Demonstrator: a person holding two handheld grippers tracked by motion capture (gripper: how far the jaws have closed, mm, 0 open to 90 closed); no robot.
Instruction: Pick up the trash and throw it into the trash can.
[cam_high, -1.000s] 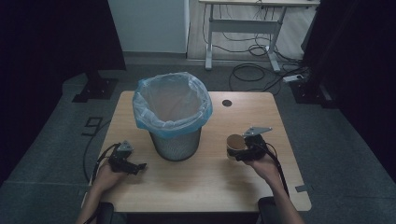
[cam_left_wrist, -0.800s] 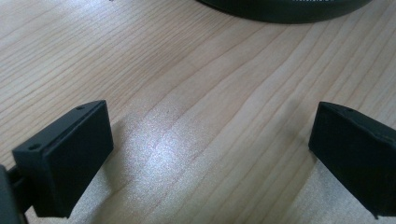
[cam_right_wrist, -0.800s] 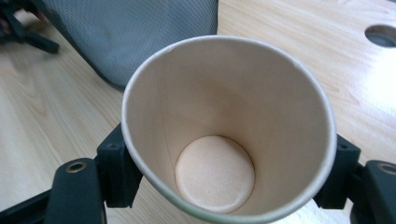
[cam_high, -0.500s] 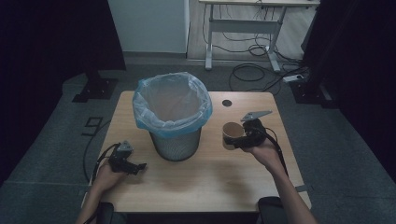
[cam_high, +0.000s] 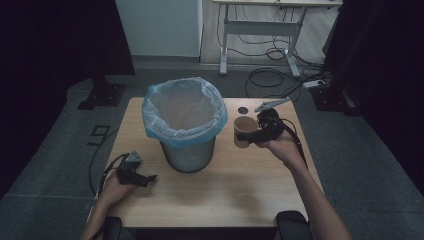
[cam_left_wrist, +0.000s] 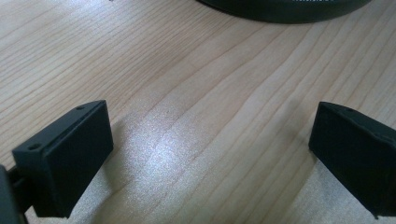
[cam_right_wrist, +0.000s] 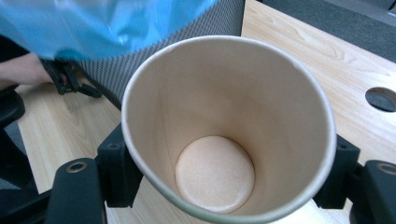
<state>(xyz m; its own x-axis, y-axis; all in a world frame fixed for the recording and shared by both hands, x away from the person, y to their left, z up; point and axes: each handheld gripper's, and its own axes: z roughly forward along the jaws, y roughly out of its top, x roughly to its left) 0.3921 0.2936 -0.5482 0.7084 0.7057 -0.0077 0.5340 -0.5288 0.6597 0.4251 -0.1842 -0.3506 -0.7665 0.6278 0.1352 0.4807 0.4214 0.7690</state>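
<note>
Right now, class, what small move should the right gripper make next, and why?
Probably carry the paper cup a little further left, over the bin. The right gripper grips the empty cup beside the bin's rim, not yet above its bag-lined opening.

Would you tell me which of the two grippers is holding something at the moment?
The right gripper, shut on the empty paper cup beside the bin; the left gripper is open, holding nothing.

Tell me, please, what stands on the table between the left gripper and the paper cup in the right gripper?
In the high view, the mesh waste bin with its blue bag stands between the left gripper and the paper cup clamped in the right gripper.
</note>
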